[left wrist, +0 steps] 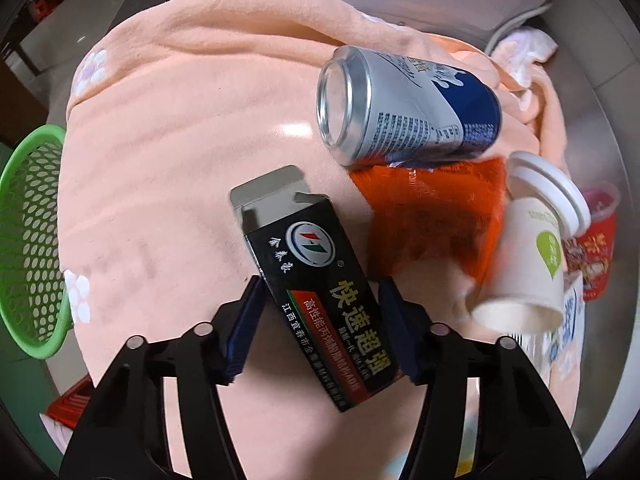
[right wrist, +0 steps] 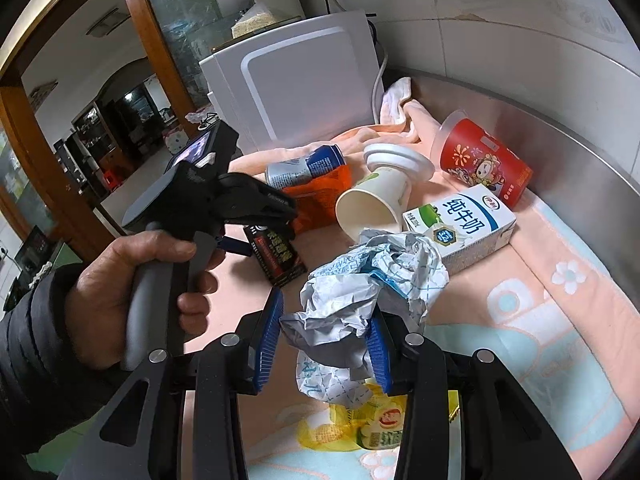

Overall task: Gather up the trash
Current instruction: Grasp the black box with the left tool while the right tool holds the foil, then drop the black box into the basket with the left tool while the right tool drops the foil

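1. The left gripper (left wrist: pixel 320 316) has its blue-padded fingers (left wrist: pixel 245 332) clamped on the sides of a black carton (left wrist: pixel 320 296), which lies on the peach towel (left wrist: pixel 180 128) with its near-left flap open, yellow and white Chinese print on its face.
2. The right gripper (right wrist: pixel 326 340) has its fingers clamped on a crumpled wad of white paper (right wrist: pixel 360 284) printed in blue.
3. Beyond the carton lie an orange wrapper (left wrist: pixel 436 216), a silver-and-blue can (left wrist: pixel 404 104) on its side, and a tipped paper cup (left wrist: pixel 528 264), nothing visible inside it.
4. Only the left wrist view shows the green perforated basket (left wrist: pixel 32 220) at the far left edge; its contents cannot be told.
5. Only the right wrist view shows the whole milk carton (right wrist: pixel 460 224), a red plastic cup (right wrist: pixel 484 160), a yellow packet (right wrist: pixel 380 424) and the person's hand (right wrist: pixel 140 292) on the left gripper's handle.
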